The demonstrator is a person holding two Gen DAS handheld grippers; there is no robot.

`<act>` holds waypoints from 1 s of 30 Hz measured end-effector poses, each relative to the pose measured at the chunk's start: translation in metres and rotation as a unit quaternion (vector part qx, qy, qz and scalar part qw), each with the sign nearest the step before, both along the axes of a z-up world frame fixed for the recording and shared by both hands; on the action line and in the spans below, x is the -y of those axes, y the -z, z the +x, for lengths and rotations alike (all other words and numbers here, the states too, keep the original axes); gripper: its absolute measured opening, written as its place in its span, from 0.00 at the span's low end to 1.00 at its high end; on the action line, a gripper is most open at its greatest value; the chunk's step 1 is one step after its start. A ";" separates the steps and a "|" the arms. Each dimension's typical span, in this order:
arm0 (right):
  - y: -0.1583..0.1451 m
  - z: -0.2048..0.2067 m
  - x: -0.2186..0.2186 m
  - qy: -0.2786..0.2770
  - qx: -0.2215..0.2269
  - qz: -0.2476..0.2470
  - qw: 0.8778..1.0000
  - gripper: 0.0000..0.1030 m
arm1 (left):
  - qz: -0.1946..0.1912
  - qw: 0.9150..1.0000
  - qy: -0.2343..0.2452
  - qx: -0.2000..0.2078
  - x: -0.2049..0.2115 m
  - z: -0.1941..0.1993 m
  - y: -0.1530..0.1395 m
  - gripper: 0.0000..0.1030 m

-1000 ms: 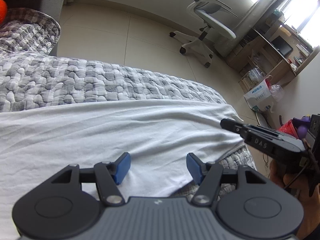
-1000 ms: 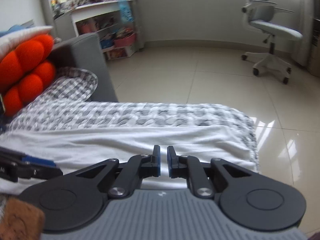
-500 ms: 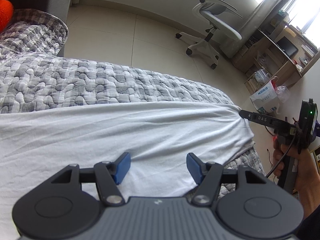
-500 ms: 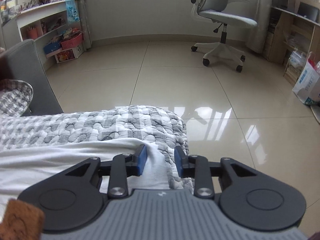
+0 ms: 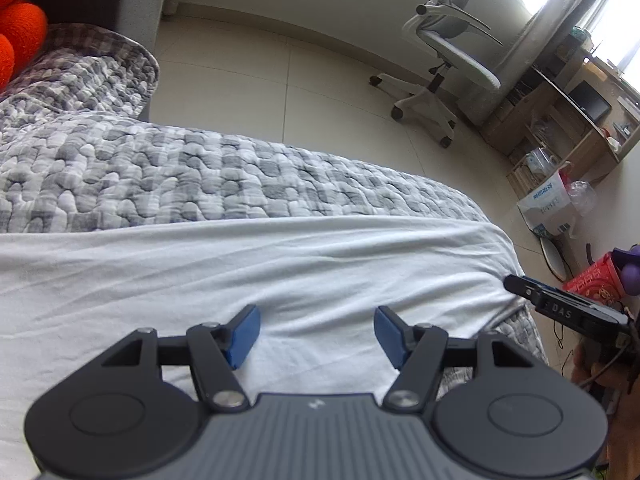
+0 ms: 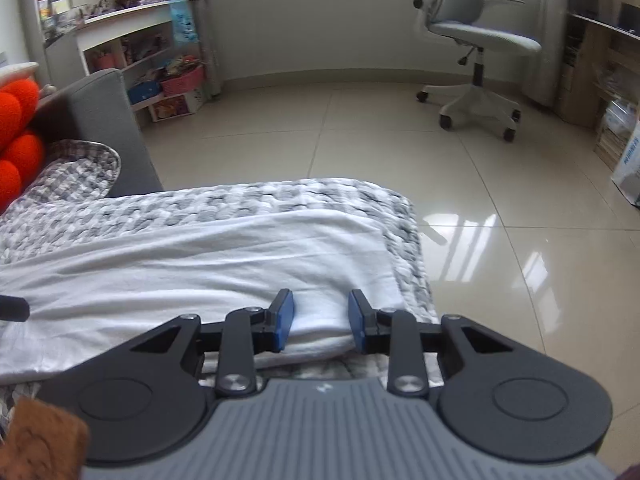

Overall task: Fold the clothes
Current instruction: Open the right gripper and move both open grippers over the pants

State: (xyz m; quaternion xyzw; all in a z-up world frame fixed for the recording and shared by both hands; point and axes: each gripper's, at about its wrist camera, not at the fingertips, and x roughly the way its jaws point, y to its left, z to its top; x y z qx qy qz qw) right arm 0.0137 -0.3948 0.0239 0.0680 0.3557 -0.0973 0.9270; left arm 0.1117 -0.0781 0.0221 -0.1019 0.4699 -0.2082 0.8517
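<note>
Two grippers hover over a white garment (image 5: 248, 272) spread on a grey quilted blanket (image 5: 200, 176); left gripper (image 5: 316, 334) stands wide apart; right gripper (image 6: 320, 320), just opened, straddles the garment's folded edge.

White garment (image 5: 256, 272): plain, thin fabric, spread flat on grey-and-white checked quilt (image 5: 200, 176). Long shallow creases run across its width. Far edge straight, quilt exposed beyond it. Right end reaches the quilt's right edge; in the right wrist view the near right corner (image 6: 320, 340) shows a doubled, layered hem. Left extent out of frame
</note>
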 end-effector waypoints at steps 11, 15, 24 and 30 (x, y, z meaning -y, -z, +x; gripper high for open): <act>0.007 -0.011 -0.022 -0.043 -0.005 -0.018 0.999 0.31 | 0.000 1.000 -0.009 -0.002 -0.007 0.002 0.000 0.64; -0.007 -0.008 -0.034 -0.050 0.006 -0.032 0.998 0.36 | -0.001 1.000 -0.016 -0.003 -0.009 0.003 0.000 0.65; 0.008 0.010 -0.084 -0.128 -0.004 -0.025 0.991 0.31 | -0.001 1.000 -0.017 -0.002 -0.012 0.003 0.000 0.65; 0.008 -0.010 -0.067 -0.115 -0.002 -0.007 0.993 0.31 | 0.002 0.998 -0.061 0.003 -0.026 0.008 -0.003 0.65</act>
